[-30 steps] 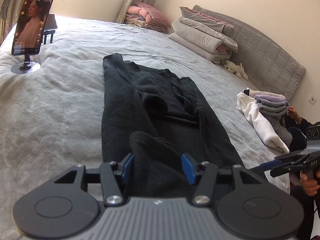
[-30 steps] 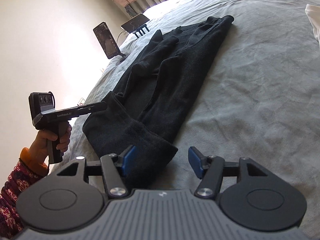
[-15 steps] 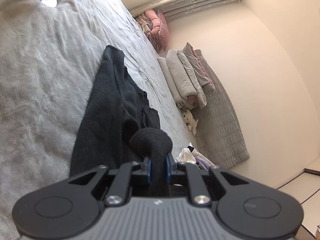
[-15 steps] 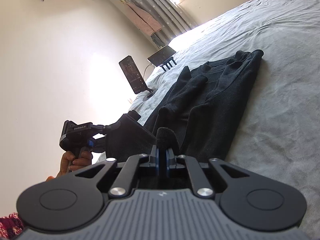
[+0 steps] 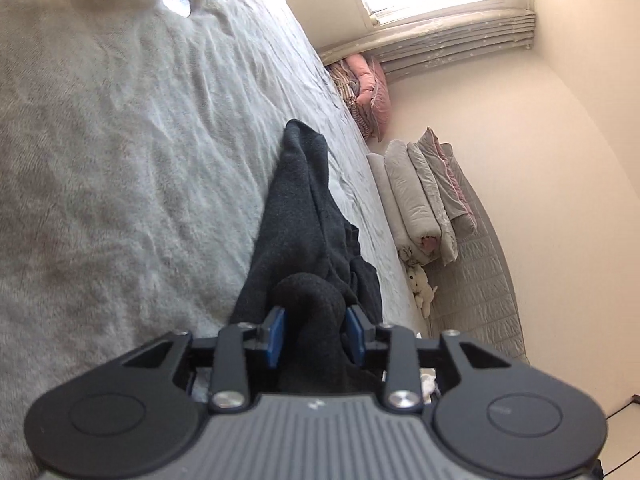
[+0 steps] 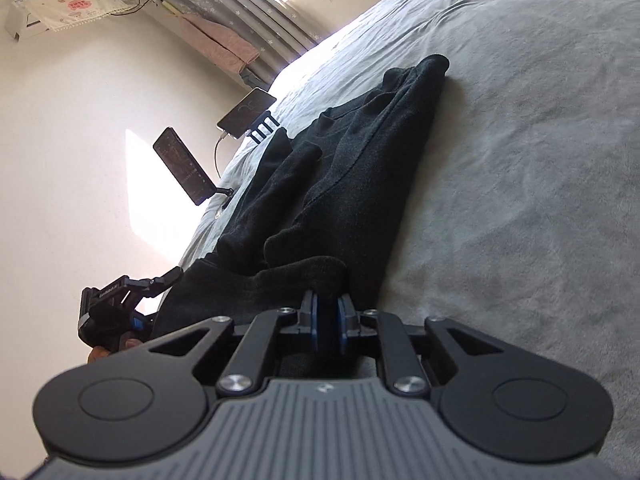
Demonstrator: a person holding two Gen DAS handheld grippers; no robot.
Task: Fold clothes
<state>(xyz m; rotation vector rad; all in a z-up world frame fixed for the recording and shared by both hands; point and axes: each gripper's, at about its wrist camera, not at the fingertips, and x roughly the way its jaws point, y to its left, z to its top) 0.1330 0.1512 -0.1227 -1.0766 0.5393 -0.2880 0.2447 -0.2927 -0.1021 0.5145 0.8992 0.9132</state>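
Observation:
A dark charcoal garment lies lengthwise on the grey bed cover, its sleeves folded in over the body. My left gripper has a thick bunch of the near hem between its blue pads. Its jaws are opening, and the fabric fills the gap. In the right wrist view the same garment runs away up the bed. My right gripper pinches the other near corner in a narrow gap, its jaws opening slightly. The hem between the two grips hangs raised off the bed.
A phone on a stand and a tablet sit at the far left bed edge. Folded quilts, pink pillows and a plush toy lie along the padded headboard. A hand grips the left tool.
Both grippers went from wide open around the hem to closed on it. The left view rolled sharply. The left pads now stand wider apart than half a second ago.

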